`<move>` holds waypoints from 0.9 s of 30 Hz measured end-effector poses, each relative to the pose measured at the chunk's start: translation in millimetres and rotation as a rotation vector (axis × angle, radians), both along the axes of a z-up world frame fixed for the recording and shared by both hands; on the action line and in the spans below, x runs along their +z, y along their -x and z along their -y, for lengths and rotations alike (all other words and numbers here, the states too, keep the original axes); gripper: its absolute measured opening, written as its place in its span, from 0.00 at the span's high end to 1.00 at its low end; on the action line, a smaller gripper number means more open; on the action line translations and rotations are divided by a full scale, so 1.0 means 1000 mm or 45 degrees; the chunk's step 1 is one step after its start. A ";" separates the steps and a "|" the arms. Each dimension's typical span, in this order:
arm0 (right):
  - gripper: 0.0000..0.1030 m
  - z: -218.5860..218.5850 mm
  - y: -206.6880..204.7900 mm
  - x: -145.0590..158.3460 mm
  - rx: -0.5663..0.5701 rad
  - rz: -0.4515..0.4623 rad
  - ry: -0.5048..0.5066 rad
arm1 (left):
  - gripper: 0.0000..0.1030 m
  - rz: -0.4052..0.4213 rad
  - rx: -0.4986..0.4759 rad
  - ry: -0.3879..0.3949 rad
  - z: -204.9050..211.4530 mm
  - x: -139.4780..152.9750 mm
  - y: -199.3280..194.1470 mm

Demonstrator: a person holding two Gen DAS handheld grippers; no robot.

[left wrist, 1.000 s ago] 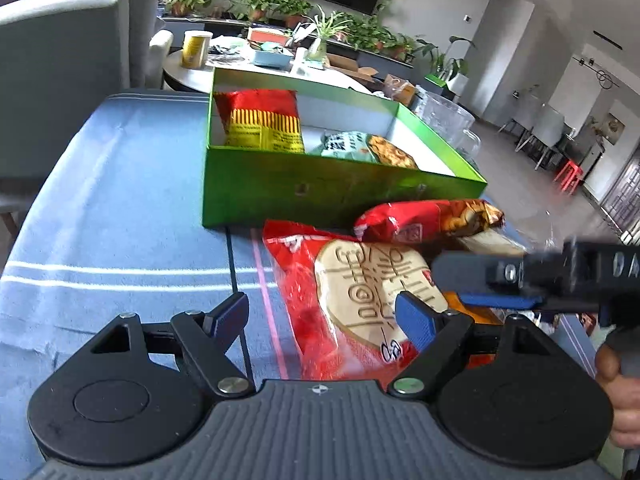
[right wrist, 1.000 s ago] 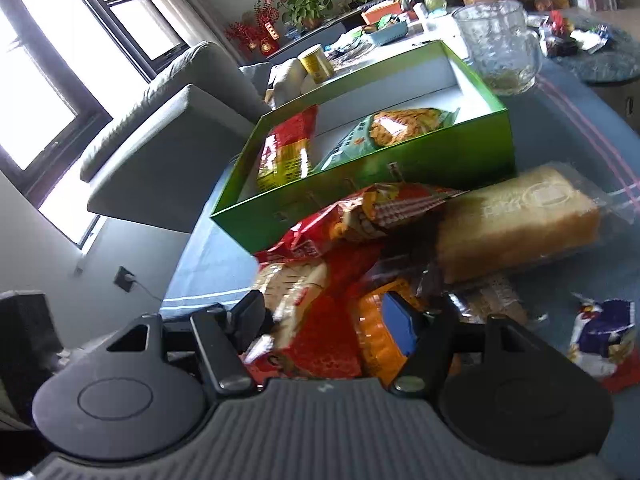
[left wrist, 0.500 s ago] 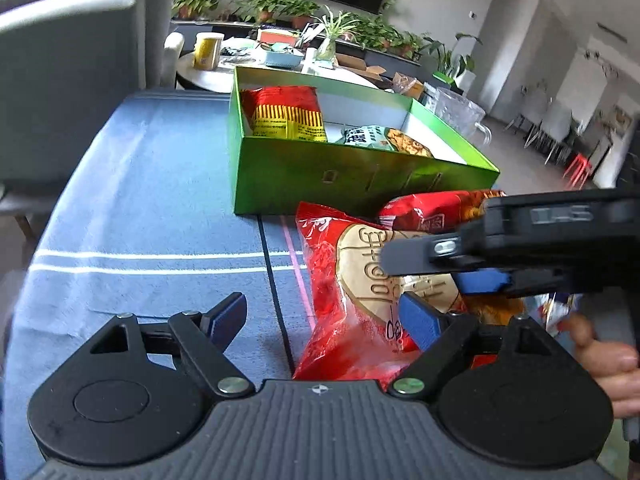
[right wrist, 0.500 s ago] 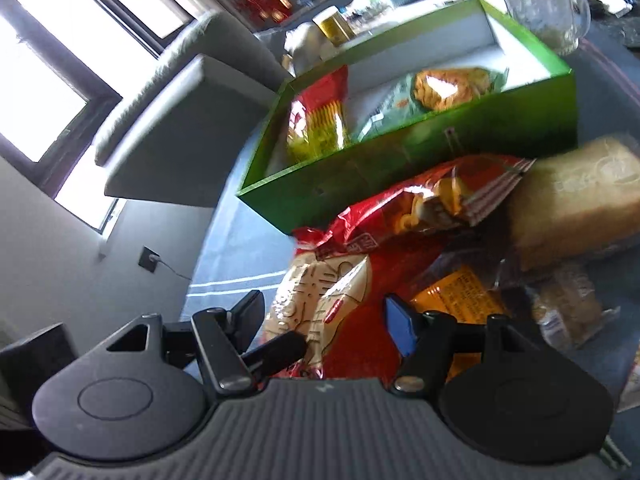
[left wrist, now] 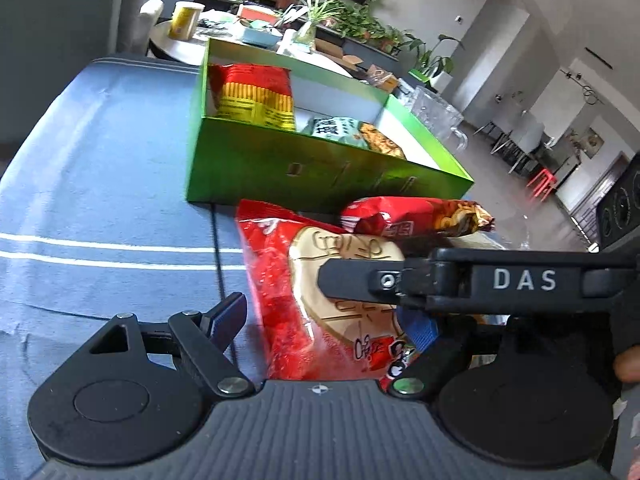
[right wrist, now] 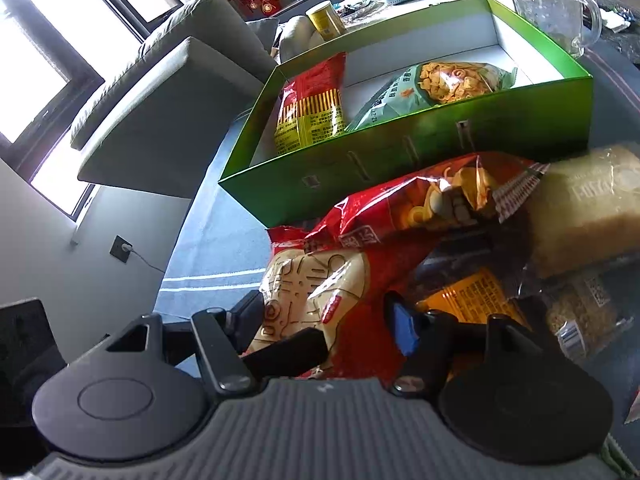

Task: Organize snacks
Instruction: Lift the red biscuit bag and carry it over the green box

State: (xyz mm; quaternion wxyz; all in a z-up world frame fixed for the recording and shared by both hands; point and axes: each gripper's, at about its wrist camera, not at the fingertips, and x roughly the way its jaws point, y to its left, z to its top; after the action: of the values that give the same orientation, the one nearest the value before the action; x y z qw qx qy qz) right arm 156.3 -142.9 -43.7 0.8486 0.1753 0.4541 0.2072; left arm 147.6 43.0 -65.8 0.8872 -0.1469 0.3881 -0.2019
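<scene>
A red cracker bag with a round beige picture (left wrist: 296, 280) lies on the blue cloth before the green box (left wrist: 320, 168). Both grippers stand around this bag. My left gripper (left wrist: 328, 320) is open, its jaws on either side of the bag's near end. My right gripper (right wrist: 324, 316) is open around the same bag (right wrist: 316, 284), and its finger (left wrist: 360, 280) crosses over the bag in the left wrist view. The green box (right wrist: 400, 148) holds a red-yellow bag (right wrist: 312, 108) and a teal snack bag (right wrist: 440, 88).
A second red snack bag (right wrist: 432, 200) lies against the box front. A wrapped bread loaf (right wrist: 584, 216), an orange packet (right wrist: 468, 296) and a clear packet (right wrist: 584, 312) lie to the right. A glass mug (right wrist: 548, 4) stands behind the box. A grey sofa (right wrist: 160, 112) is left.
Both grippers have closed in on the red cracker bag. The right gripper moved left across the left wrist view, so its finger now lies over the bag.
</scene>
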 end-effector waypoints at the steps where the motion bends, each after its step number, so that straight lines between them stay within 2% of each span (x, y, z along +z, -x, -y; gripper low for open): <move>1: 0.39 -0.001 0.000 0.001 0.001 0.006 0.003 | 0.22 0.006 -0.008 0.002 0.001 0.000 0.001; 10: 0.39 -0.006 0.005 0.001 0.022 0.076 0.060 | 0.26 0.023 -0.042 -0.074 0.021 0.003 0.008; 12: 0.39 -0.004 0.007 0.001 0.032 0.071 0.037 | 0.26 0.035 -0.034 -0.090 0.023 0.007 0.015; 17: 0.39 -0.002 0.015 0.009 0.046 0.079 -0.026 | 0.26 0.127 -0.029 -0.120 0.022 0.024 0.033; 27: 0.39 -0.008 0.038 0.051 0.070 0.268 -0.071 | 0.26 0.292 0.008 -0.139 0.021 0.068 0.055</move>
State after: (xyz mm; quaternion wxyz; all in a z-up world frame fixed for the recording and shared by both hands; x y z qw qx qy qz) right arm 118.1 -134.7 7.3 0.8804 0.1634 0.3611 0.2603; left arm 92.7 21.6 2.3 0.9330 -0.0755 0.2941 -0.1930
